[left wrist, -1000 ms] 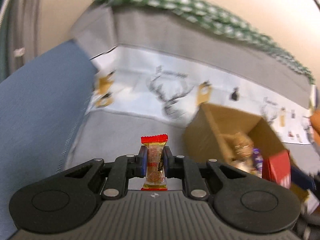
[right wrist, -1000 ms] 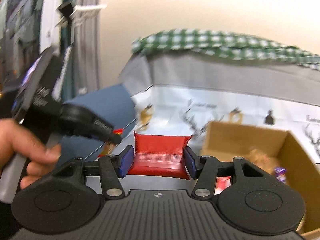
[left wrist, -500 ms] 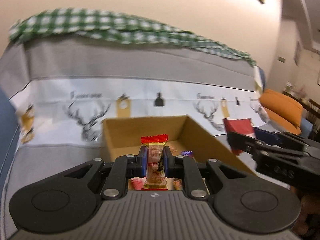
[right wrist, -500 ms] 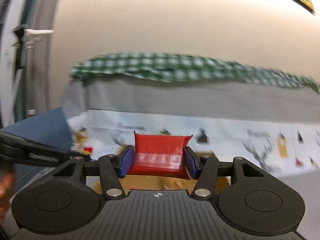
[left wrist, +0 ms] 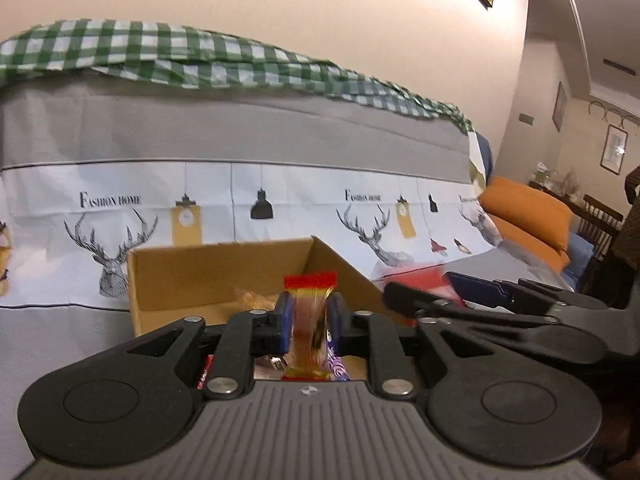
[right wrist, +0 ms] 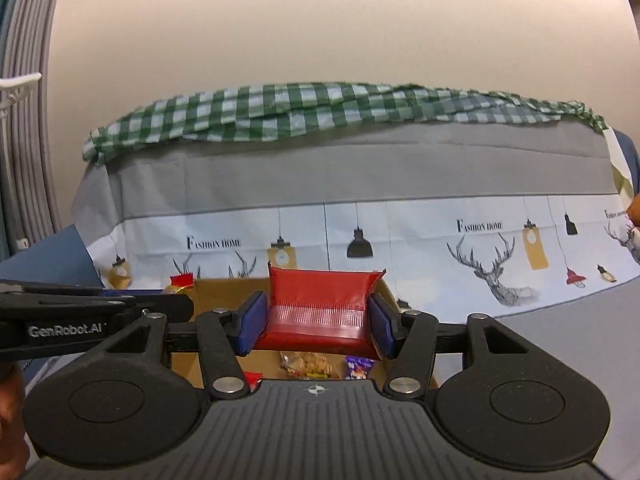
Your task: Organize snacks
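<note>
A brown cardboard box (left wrist: 208, 276) sits open on the sofa seat, with several wrapped snacks (right wrist: 306, 364) on its floor. My left gripper (left wrist: 310, 320) hangs over the box's near edge. A small yellow snack with a red top (left wrist: 310, 280) stands upright between its pads and looks smeared. These jaws are opening. My right gripper (right wrist: 318, 320) is over the same box with a wide red packet (right wrist: 320, 296) between its pads. Its jaws are opening too, and the pads still touch the packet's ends. From the right wrist, the left gripper (right wrist: 180, 300) is seen on the left.
The sofa back (left wrist: 240, 136) wears a grey cover with deer prints. A green checked cloth (right wrist: 320, 108) lies along its top. An orange cushion (left wrist: 528, 212) lies far right, with a wooden chair (left wrist: 600, 220) beyond. A hand (right wrist: 8, 400) shows at the left edge.
Both grippers swung from the sofa's left end to over the box. The box went from the right side to straight ahead. The yellow snack now looks smeared.
</note>
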A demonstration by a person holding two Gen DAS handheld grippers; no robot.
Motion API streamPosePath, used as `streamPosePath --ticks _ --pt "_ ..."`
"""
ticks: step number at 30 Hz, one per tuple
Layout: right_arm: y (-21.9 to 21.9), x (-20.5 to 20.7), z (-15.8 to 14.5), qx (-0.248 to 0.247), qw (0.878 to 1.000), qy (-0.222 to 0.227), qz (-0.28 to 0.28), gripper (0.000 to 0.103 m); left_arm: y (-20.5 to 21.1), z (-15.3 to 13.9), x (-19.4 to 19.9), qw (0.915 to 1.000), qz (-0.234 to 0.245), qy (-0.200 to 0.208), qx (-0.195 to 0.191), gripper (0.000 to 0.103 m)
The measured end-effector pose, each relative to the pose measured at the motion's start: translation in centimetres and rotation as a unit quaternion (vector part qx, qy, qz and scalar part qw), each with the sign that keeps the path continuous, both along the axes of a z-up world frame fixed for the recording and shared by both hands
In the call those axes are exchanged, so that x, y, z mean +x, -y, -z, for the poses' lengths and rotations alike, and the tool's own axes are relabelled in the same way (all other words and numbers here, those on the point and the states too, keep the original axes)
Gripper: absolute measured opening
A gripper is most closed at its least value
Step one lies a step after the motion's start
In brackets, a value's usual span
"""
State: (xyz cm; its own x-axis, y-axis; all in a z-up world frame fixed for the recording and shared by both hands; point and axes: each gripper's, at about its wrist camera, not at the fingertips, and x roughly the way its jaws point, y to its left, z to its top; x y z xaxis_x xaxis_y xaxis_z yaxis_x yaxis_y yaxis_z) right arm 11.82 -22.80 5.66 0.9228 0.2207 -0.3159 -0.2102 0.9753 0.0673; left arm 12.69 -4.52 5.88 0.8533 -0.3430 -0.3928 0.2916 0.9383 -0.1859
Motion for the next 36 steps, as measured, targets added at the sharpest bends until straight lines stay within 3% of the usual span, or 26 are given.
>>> streamPosePath --ticks 1,4,6,10,15,18,24,25,30,34,36 --pt "-0.2 0.1 0.2 -0.007 1.000 -0.006 0.009 0.077 0.0 0.0 -0.2 0.9999 -0.004 0.008 0.005 0.044" --pt "-0.1 0.4 0.2 -0.009 0.999 -0.003 0.044 0.098 -0.4 -0.1 -0.6 0.9995 -0.009 0.026 0.012 0.059" --pt "0.3 0.5 0.3 0.001 0.999 -0.011 0.050 0.099 -0.7 0.0 -0.8 0.9994 -0.012 0.028 0.015 0.064" --pt "0.4 0.6 0.6 0.004 0.998 -0.018 0.058 0.102 -1.3 0.0 -1.9 0.9985 -0.015 0.041 0.034 0.084" --pt "0.6 -0.5 0.4 0.014 0.998 -0.014 0.059 0.102 -1.4 -0.1 -5.0 0.9954 -0.028 0.068 0.062 0.088" --pt "1.0 -1.7 -0.1 0.021 0.998 -0.004 0.059 0.102 -1.8 0.1 -7.3 0.9949 -0.057 0.071 0.043 0.093" --pt "2.7 -5.6 -0.2 0.050 0.997 -0.030 0.055 0.102 -1.4 1.8 -12.9 0.9955 -0.087 0.025 0.029 0.094" --pt "3.1 -6.6 0.1 0.052 0.997 -0.036 0.049 0.102 -1.4 2.0 -13.8 0.9954 -0.091 0.020 0.021 0.102" --pt "3.9 -11.0 2.2 0.038 0.997 -0.050 0.034 0.102 -0.5 3.4 -16.9 0.9924 -0.123 -0.004 0.006 0.103" --pt "3.6 -12.3 2.1 0.035 0.998 -0.045 0.026 0.102 0.3 5.5 -17.7 0.9883 -0.146 -0.043 0.009 0.103" --pt "3.2 -11.7 2.5 0.019 0.997 -0.066 0.028 0.102 0.5 5.9 -17.3 0.9873 -0.145 -0.062 0.018 0.103"
